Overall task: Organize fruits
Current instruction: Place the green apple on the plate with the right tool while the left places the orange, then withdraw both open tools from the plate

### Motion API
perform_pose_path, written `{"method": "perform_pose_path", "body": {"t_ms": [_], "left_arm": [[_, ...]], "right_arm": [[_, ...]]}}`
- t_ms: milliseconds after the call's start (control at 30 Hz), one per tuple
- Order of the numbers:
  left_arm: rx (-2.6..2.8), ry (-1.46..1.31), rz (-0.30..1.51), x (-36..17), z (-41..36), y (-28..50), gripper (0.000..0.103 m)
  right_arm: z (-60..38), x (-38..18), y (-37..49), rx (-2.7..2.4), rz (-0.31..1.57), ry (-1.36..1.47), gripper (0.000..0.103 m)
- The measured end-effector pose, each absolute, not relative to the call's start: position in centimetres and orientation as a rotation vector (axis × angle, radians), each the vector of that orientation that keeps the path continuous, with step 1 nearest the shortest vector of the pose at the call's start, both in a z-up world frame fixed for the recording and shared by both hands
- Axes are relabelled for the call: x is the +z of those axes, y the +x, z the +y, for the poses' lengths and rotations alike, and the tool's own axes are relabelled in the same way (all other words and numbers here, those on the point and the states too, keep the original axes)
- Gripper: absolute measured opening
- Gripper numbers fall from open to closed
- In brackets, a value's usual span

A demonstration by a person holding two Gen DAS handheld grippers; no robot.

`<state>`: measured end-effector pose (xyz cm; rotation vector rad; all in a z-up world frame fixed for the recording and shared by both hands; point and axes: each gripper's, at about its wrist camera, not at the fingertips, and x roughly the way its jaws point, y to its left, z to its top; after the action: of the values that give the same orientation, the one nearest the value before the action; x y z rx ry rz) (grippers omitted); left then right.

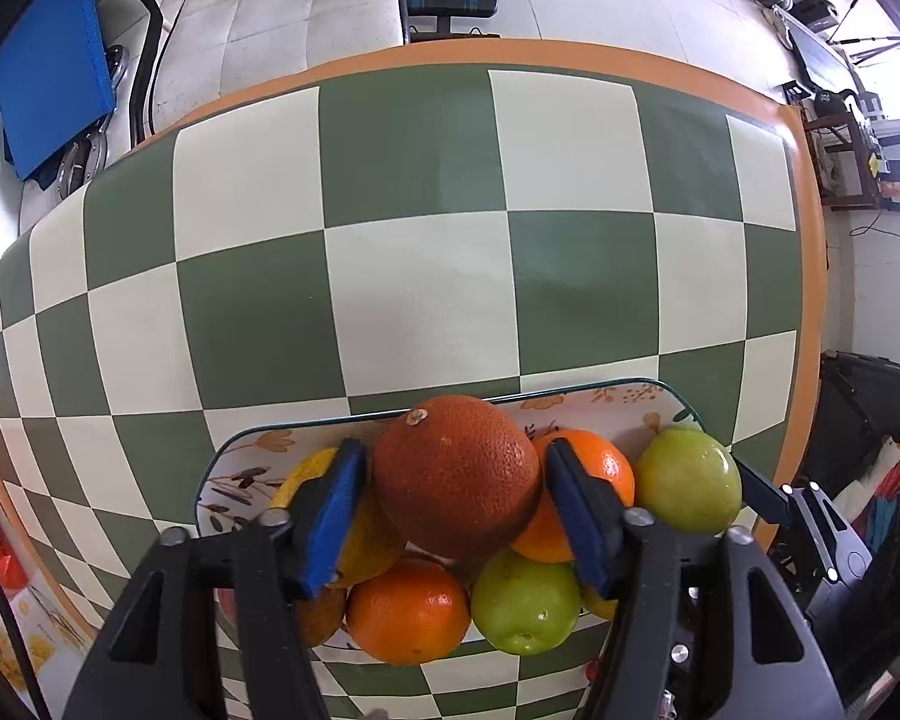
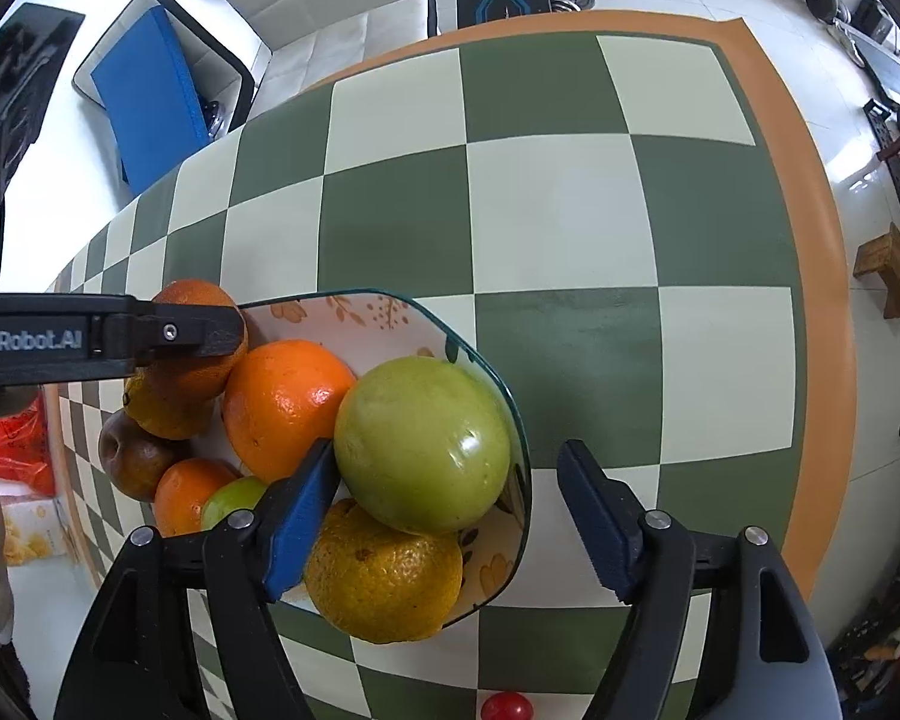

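A floral plate (image 1: 570,391) with a teal rim holds a pile of several fruits. On top of the pile is a dark orange (image 1: 456,480), and my left gripper (image 1: 455,450) is shut on it, both blue pads against its sides. Around it lie a bright orange (image 1: 408,612), two green apples (image 1: 522,600) and a yellow citrus (image 1: 309,474). In the right wrist view my right gripper (image 2: 450,450) stands open around a big green apple (image 2: 420,444) at the plate's (image 2: 360,295) right end. Its left pad is beside the apple and its right finger hangs outside the rim.
The plate sits on a green and cream checked tablecloth (image 1: 414,276) with an orange border. A small red tomato (image 2: 507,707) lies on the cloth near my right gripper. A brown fruit (image 2: 132,456) rests at the plate's left side. Chairs and gym gear stand beyond the table.
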<state>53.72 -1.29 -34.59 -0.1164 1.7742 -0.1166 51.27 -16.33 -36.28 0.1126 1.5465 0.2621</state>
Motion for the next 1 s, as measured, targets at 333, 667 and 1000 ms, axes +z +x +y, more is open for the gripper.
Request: {"method": "perform_pose_path", "body": {"t_ms": [333,667,1000], "left_arm": [[-0.078,-0.135,1.666,-31.6,0.7,52.1,0.094],[0.043,-0.07,1.462,-27.3,3.9,44.0,0.098],[0.096,-0.036,1.32,-23.6,4.7,36.5,0.098]], "right_arm": [[-16.6,-33.3,49.8,0.194,1.471,0.046,0.095],[-16.3,-28.7,44.6,0.123,1.351,-0.041,0.096],[-15.7,-25.2,38.7,0.113,1.269,-0.066,0.096]]}}
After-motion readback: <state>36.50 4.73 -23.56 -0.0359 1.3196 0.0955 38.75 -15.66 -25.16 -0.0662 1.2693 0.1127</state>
